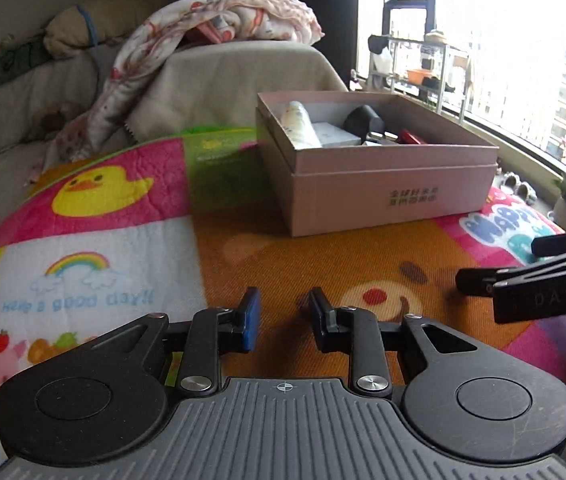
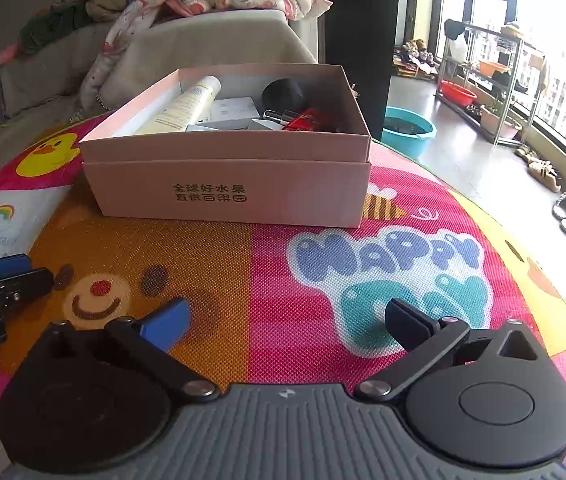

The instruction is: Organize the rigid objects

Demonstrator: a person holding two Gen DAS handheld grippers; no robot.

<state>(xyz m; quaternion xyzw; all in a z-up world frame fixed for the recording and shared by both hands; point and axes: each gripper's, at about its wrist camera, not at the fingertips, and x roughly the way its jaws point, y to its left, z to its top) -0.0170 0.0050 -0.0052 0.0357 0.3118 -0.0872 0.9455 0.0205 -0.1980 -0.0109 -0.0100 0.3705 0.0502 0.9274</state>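
A pale pink rectangular cardboard box (image 2: 227,184) with printed characters on its front sits open on the bench, centre of the right wrist view, on a bright cartoon-printed play mat (image 2: 323,288). Inside lie a cream plastic tube-shaped bottle (image 2: 187,108), a small white carton (image 2: 231,114), a black rounded object (image 2: 285,94) and a red item (image 2: 309,120), all looking rigid and probably light. The bottle's smooth round body may slip, so a hold across its middle seems safest; the carton offers flat, stiff sides. The box itself looks thin-walled and would flex if pinched at the rim.

The left gripper (image 1: 285,312), low in its own frame, has its jaws a narrow gap apart with nothing between them. The right gripper (image 2: 287,324) stands with jaws spread wide over the mat, empty, touching nothing and well short of the box.
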